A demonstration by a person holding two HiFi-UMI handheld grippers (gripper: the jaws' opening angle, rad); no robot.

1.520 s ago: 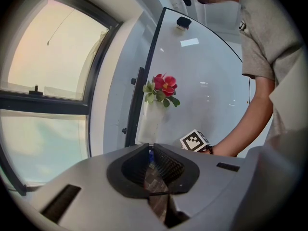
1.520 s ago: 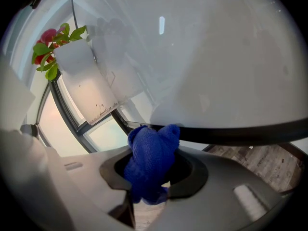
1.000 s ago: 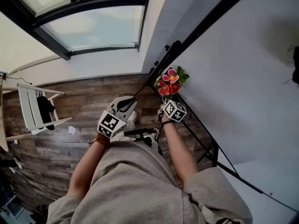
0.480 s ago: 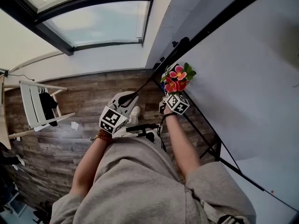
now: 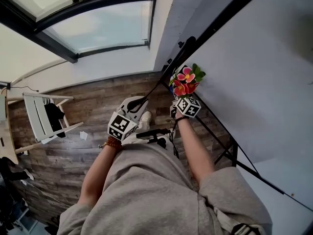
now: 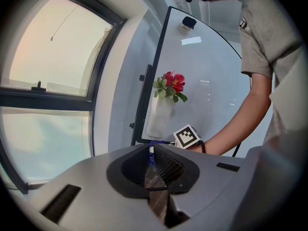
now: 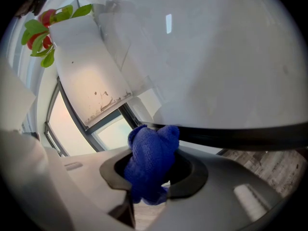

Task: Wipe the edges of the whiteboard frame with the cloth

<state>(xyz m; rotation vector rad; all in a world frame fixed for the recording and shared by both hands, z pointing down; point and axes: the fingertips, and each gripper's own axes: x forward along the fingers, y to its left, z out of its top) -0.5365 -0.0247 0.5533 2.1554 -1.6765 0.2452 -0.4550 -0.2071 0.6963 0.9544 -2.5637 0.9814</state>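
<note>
Loosely bunched, the blue cloth [image 7: 151,153] bulges out of the right gripper [image 7: 154,170], whose jaws clamp its lower folds; its top appears to touch the black whiteboard frame [image 7: 231,136]. A hard drag along that edge could tug it free. Farther along, the flowers [image 5: 186,81] sit close and could easily be knocked. The left gripper [image 6: 151,160], jaws closed on nothing, hangs apart.

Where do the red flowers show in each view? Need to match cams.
Head view: flowers just right of centre, upper half.
Left gripper view: near centre, above the jaws.
Right gripper view: top-left corner.
Shared landmark: the whiteboard's black frame.
</note>
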